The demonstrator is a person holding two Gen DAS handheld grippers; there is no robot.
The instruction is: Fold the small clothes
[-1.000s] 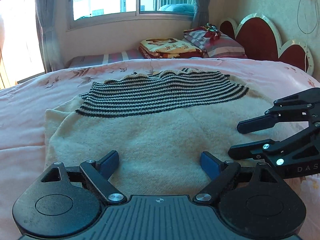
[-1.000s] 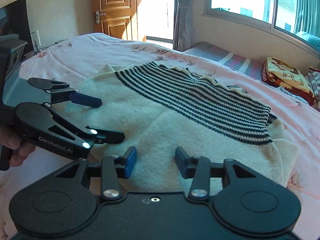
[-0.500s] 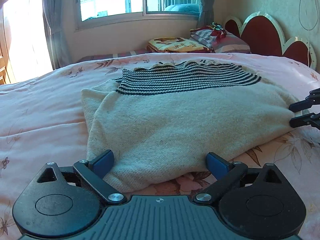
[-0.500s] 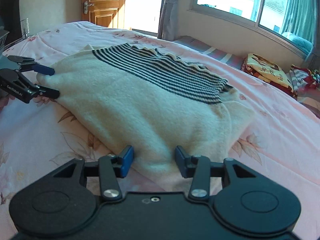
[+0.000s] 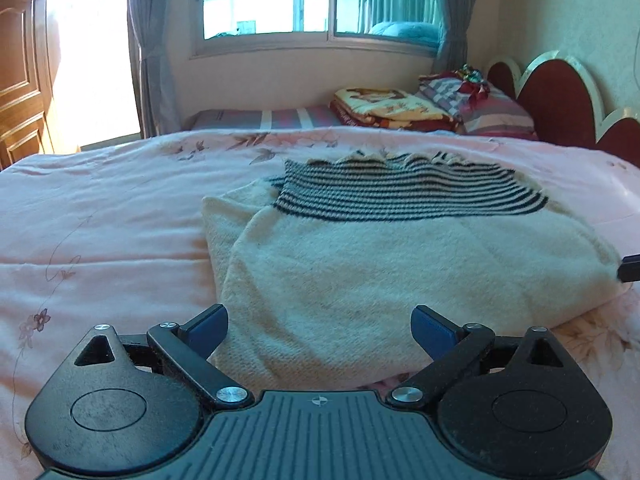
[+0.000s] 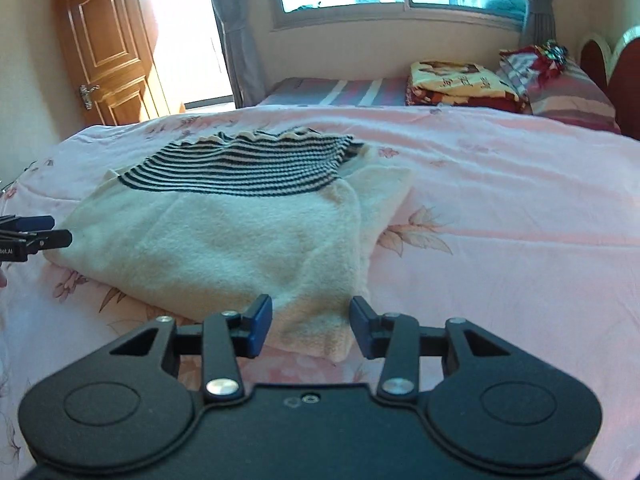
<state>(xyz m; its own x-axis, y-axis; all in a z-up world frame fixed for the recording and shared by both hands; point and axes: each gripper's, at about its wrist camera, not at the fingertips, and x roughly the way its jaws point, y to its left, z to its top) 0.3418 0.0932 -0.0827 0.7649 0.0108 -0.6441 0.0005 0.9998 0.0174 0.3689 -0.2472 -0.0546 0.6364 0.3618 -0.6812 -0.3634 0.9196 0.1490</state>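
Note:
A cream knit sweater [image 5: 380,272] with a black-and-white striped band [image 5: 404,194] lies folded on the pink bed; it also shows in the right wrist view [image 6: 224,240]. My left gripper [image 5: 320,326] is open and empty, its blue pads at the sweater's near edge. My right gripper [image 6: 310,326] is open and empty over the sweater's near corner. The left gripper's fingertips [image 6: 44,232] show at the left edge of the right wrist view, beside the sweater's left edge. A tip of the right gripper [image 5: 630,268] shows at the right edge of the left wrist view.
The pink floral bedspread [image 5: 100,220] covers the bed. Folded blankets [image 5: 384,108] and pillows [image 5: 488,112] lie at the far side by the headboard [image 5: 560,100]. A wooden door [image 6: 104,52] stands at the back left, a window [image 5: 280,0] behind.
Both grippers have pulled back from over the sweater to its near edges. The sweater now lies farther away in both views. Both stay open.

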